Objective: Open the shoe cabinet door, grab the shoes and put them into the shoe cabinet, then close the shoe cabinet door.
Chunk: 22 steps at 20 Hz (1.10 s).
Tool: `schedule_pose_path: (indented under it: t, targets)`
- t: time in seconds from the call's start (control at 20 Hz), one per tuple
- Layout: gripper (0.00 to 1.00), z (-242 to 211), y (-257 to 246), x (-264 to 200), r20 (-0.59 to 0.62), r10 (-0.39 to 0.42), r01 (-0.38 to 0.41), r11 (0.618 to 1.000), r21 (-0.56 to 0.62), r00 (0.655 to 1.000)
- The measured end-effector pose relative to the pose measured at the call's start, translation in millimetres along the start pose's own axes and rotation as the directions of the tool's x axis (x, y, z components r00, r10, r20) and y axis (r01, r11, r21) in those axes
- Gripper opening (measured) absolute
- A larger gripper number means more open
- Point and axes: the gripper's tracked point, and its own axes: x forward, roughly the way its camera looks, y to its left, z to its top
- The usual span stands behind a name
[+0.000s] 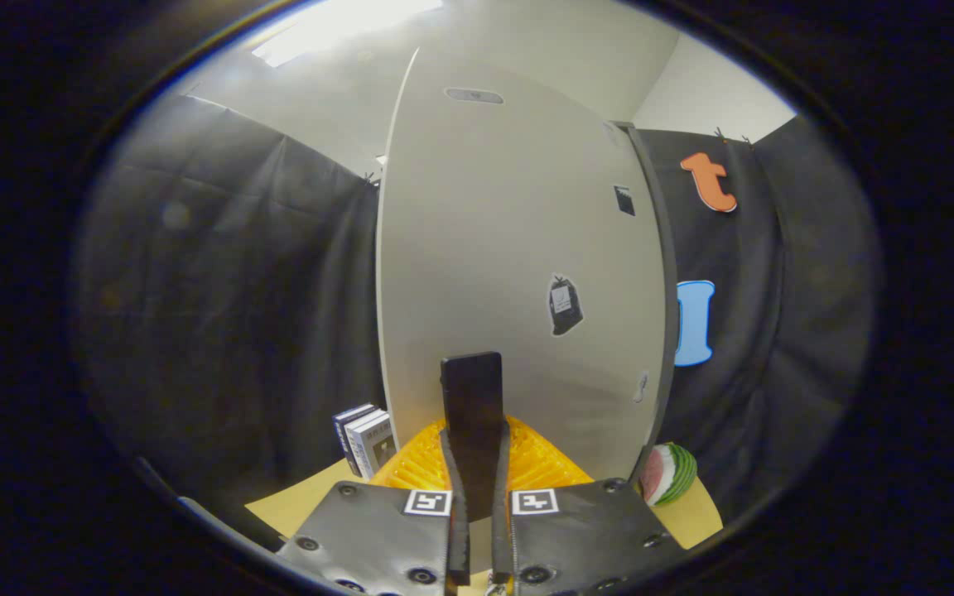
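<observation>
The shoe cabinet door, filling the centre of the frame, is a plain pale grey-beige with a dark grey edge down its right side. A black handle stands on it low in the middle, gripped between the gripper's two fingers. The fingers are black, their bases dark grey, each with a black-and-white square marker. Behind them lies a ribbed bright orange-yellow surface. The table is light tan. At lower left stand white and dark blue boxes; at lower right sits a watermelon slice, pink with green striped rind.

readable text: none | stickers on cabinet door: illegible
</observation>
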Motion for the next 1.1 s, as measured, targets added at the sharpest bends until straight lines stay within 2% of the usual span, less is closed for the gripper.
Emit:
schedule_pose_path:
  t: [0.4, 0.75, 1.0, 1.1]
  targets:
    - [0.11, 2, -49, -46, -0.008, -0.109, 0.109, 0.994, 0.002, 0.994]
    - [0.09, 3, -121, -77, -0.021, -0.225, 0.225, 0.974, -0.014, 0.974]
    - [0.09, -1, -155, -84, -0.045, -0.21, 0.211, 0.978, 0.011, 0.977]
    - [0.06, 0, -172, -86, -0.038, -0.226, 0.227, 0.974, 0.008, 0.973]
